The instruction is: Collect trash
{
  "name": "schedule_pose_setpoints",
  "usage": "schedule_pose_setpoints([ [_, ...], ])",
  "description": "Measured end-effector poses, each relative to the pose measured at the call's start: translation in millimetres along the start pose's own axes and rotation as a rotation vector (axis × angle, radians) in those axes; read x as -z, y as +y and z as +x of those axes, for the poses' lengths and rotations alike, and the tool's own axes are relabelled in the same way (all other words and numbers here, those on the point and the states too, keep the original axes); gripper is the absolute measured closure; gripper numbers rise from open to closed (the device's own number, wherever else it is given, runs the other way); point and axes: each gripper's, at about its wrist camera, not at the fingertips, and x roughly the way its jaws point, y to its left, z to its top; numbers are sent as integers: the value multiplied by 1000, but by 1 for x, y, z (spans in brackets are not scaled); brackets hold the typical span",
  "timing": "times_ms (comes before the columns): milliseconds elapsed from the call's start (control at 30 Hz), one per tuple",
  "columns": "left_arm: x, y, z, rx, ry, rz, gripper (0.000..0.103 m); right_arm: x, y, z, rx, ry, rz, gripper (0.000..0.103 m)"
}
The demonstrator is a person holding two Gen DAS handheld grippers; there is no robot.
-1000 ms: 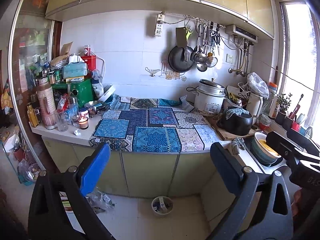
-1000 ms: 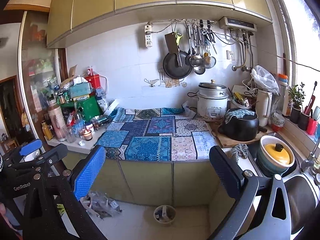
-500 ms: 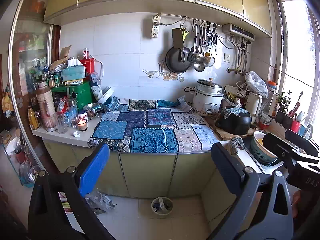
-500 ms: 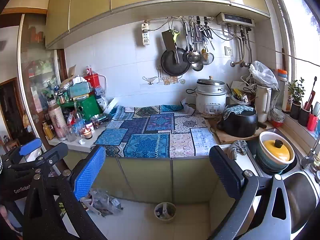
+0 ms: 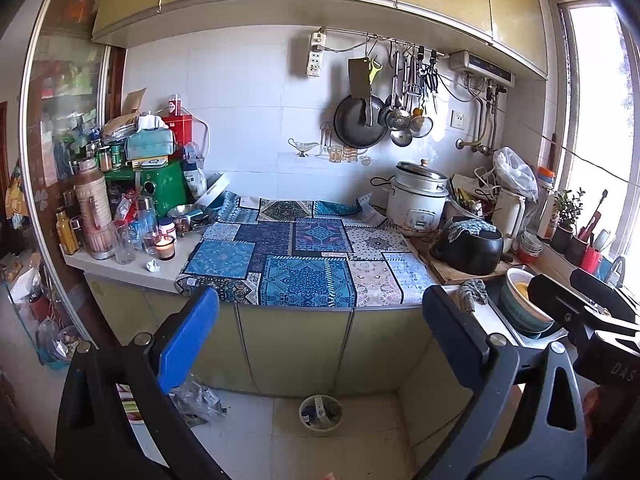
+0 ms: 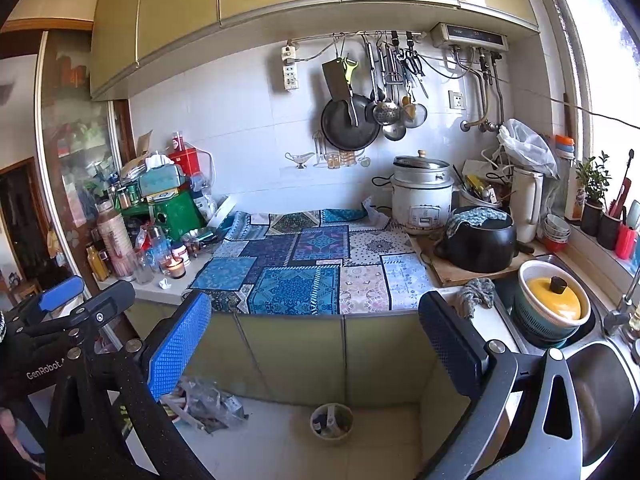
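Note:
A small crumpled white scrap (image 5: 153,266) (image 6: 164,283) lies on the white counter edge beside a lit candle (image 5: 165,246). A round bin (image 5: 320,416) (image 6: 331,424) with litter inside stands on the floor below the cabinets. Crumpled plastic bags (image 5: 198,398) (image 6: 210,402) lie on the floor to its left. My left gripper (image 5: 320,300) is open and holds nothing, back from the counter. My right gripper (image 6: 314,308) is open too, at about the same distance. Each gripper shows at the edge of the other's view.
A patchwork cloth (image 5: 304,256) covers the middle counter. Bottles, jars and a green box (image 5: 160,190) crowd the left end. A rice cooker (image 6: 422,194), a black pot (image 6: 478,242) and a sink with a yellow-lidded bowl (image 6: 552,300) fill the right. Pans hang on the wall.
Both views have drifted only slightly. Both grippers stay open, and nothing on the counter or floor has moved.

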Motion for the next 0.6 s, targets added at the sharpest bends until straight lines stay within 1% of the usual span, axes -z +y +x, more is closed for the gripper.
schedule_pose_setpoints([
  [600, -6, -1, 5, 30, 14, -3, 1, -4, 5, 1, 10, 4, 7, 0],
])
